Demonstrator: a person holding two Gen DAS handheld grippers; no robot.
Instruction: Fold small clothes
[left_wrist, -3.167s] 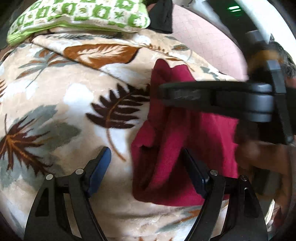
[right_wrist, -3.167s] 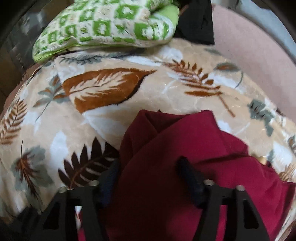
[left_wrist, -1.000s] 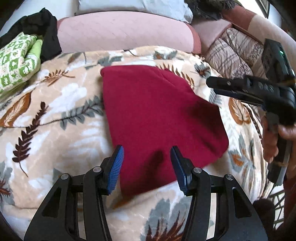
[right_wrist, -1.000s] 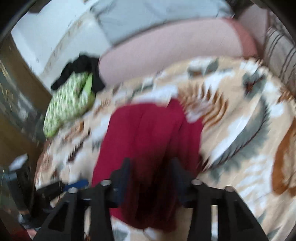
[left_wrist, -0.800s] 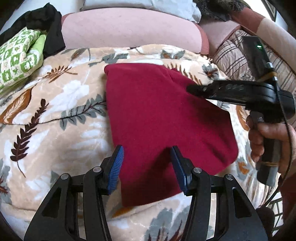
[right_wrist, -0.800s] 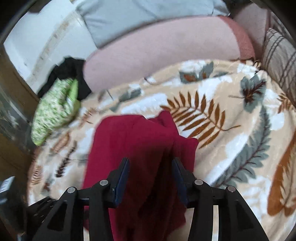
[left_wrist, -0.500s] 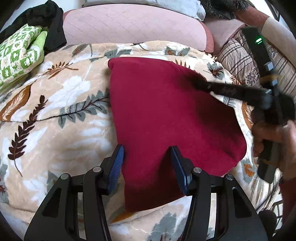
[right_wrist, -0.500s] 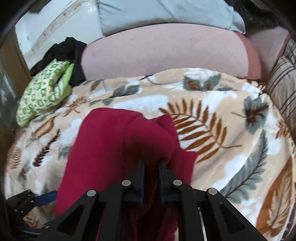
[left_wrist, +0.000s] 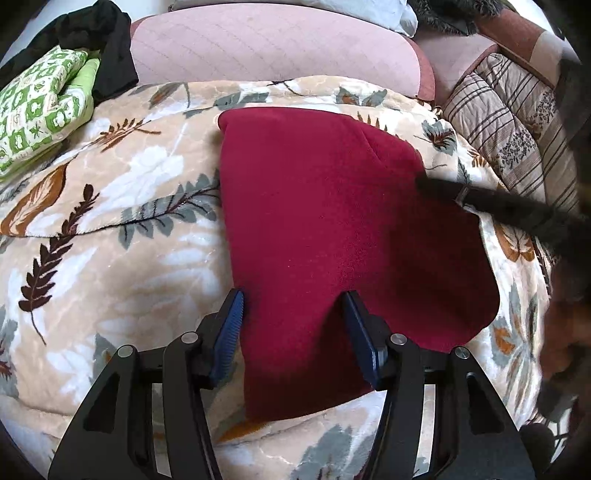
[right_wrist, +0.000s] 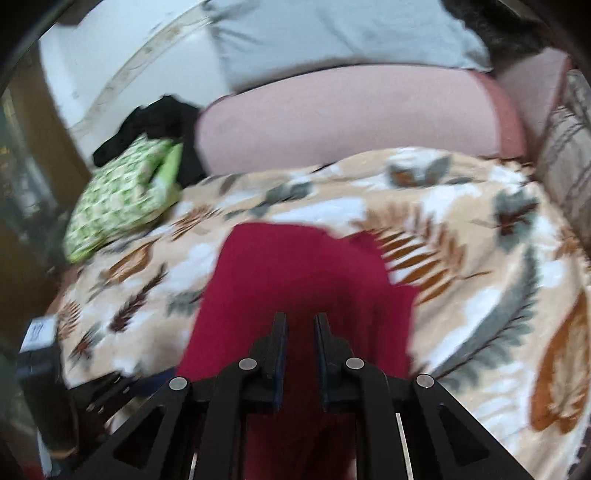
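Deep red fleece fills the middle of both my views: the small dark red fleece garment lies flat on the cream plush blanket with brown and grey leaf prints. From my left wrist camera it looks folded, with a straight left edge, a squared far-left corner, a slanted far-right side and a rounded near-right corner. Its surface is smooth, with only a faint crease near the far right. One near corner of it hangs towards me over the blanket's swell.

My left gripper sits low over the near end of the garment, its blue-padded fingers spread wide apart with red cloth showing between them; I cannot tell whether the pads touch the fabric. My right gripper has its fingers drawn close, a narrow slot between them with red showing in the slot. That view is blurred, so I cannot tell if cloth is pinched there. In the left view the right gripper appears as a dark blurred bar reaching over the garment's right edge.

Beyond the garment, a green and white patterned folded cloth rests at the far left of the blanket, with a crumpled black garment just behind it. A pink quilted cushion runs along the back, and a striped beige quilt lies to the right.
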